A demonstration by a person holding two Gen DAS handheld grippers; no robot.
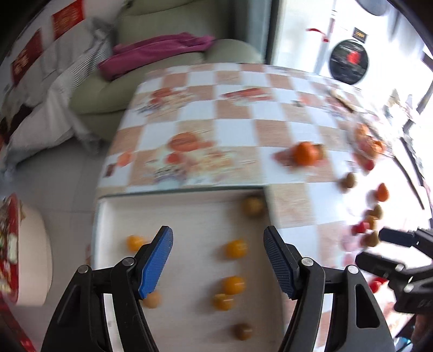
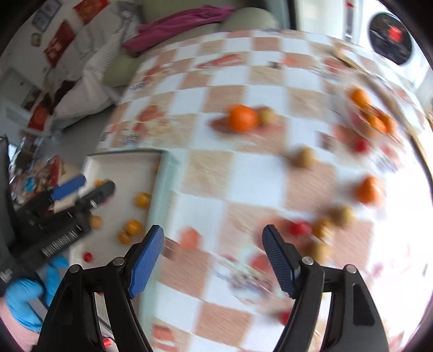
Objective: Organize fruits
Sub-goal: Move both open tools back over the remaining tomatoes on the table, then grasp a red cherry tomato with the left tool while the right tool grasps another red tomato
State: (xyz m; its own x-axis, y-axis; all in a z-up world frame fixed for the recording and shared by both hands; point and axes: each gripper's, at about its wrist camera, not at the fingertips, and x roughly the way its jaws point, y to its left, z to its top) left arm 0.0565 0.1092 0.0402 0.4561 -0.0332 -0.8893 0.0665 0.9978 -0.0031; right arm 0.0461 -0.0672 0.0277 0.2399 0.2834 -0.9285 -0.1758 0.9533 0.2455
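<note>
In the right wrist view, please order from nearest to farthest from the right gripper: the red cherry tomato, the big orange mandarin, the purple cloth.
From the right gripper:
1. Red cherry tomato, just right of the fingers.
2. Big orange mandarin, mid-table.
3. Purple cloth, on the sofa beyond the table.

- Left gripper (image 1: 218, 239): pads (image 1: 158, 261) seen as blue ribbed rubber or plastic, matt; arms black matt plastic, pivot pins bright metal.
- Right gripper (image 2: 213, 239): same finish noted, blue textured pads (image 2: 147, 260) on black plastic.
- Tray (image 1: 108, 216): pale, smooth, matt surface; material cannot be told.
- Tablecloth (image 2: 243, 184): checked print, smooth, slight sheen, looks like oilcloth or vinyl.
- Small yellow fruits (image 1: 236, 249): glossy smooth skins.
- Orange (image 2: 241, 118): duller skin; texture lost to blur.
- Glove (image 2: 21, 297): thin blue rubber, smooth.
- Magenta cloth (image 1: 154, 51): soft matt fabric, draped on a padded sofa (image 1: 113, 89).
</note>
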